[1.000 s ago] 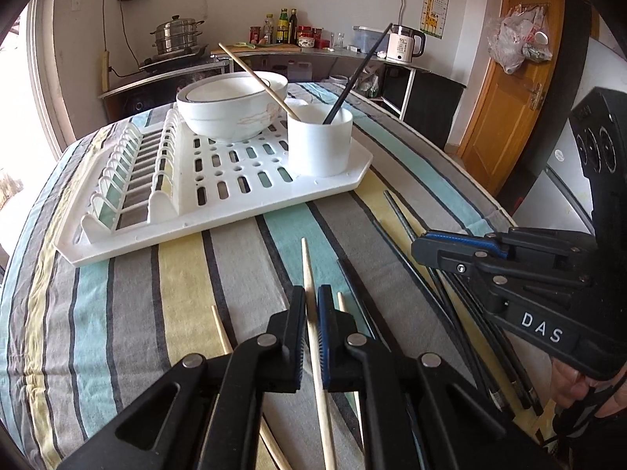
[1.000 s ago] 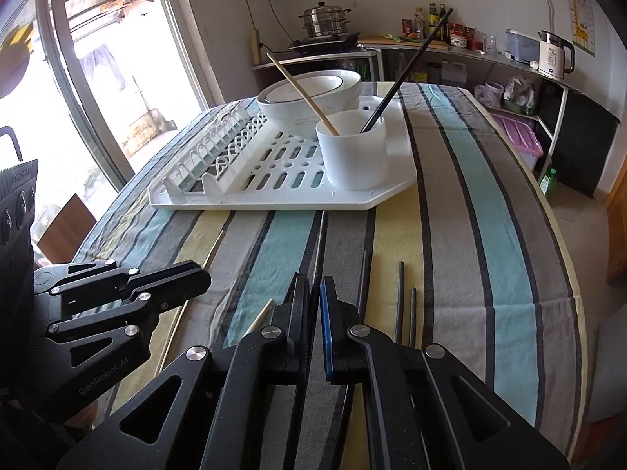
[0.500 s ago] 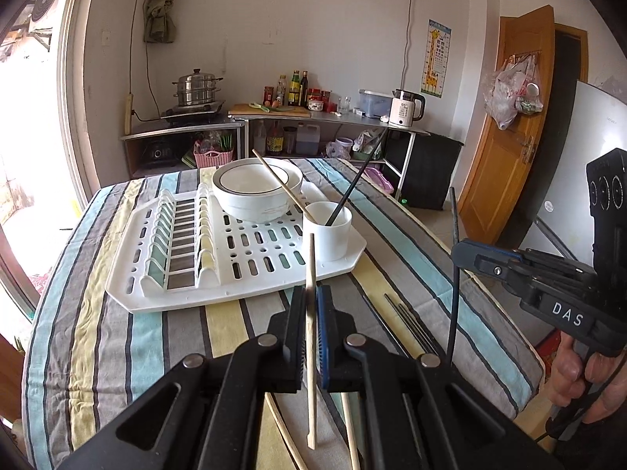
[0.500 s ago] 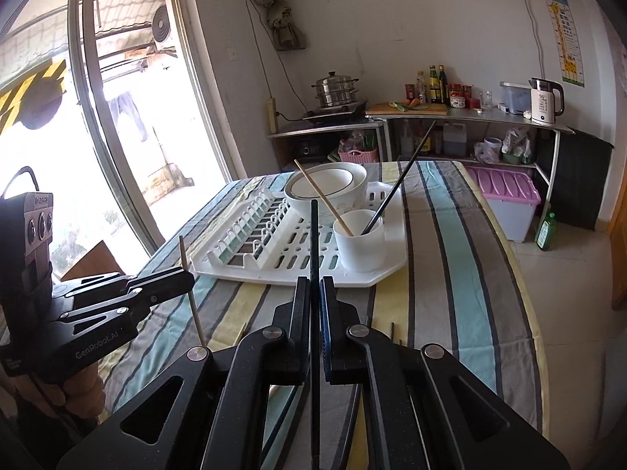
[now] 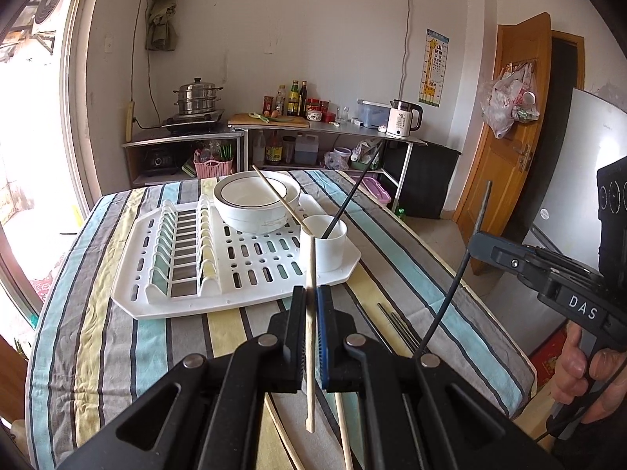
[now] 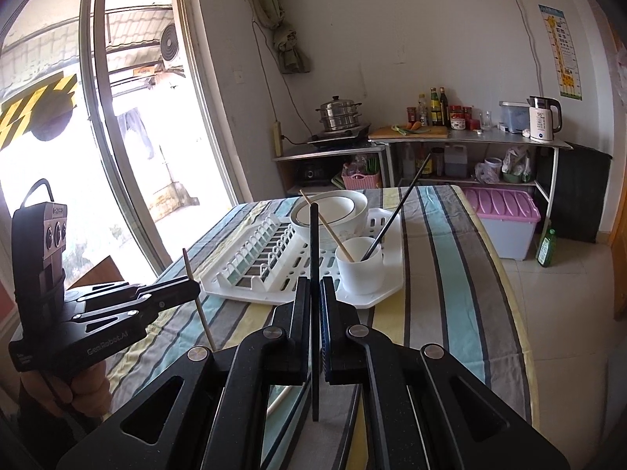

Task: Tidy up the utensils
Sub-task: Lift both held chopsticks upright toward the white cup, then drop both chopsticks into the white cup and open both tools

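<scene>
I am working in a home kitchen. Evidence: steamer pot [image 5: 198, 96] on a hob, sauce bottles [image 5: 298, 98], electric kettle [image 5: 403, 118], cutting board [image 5: 270, 120], and a dish rack [image 5: 219, 258] on my striped-cloth bench [image 5: 98, 337].

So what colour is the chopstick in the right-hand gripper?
Black chopstick, clearest in the right wrist view.

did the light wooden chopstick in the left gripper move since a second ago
Yes: the light wooden chopstick rose off the striped tablecloth, now held upright before the white cup.
</scene>
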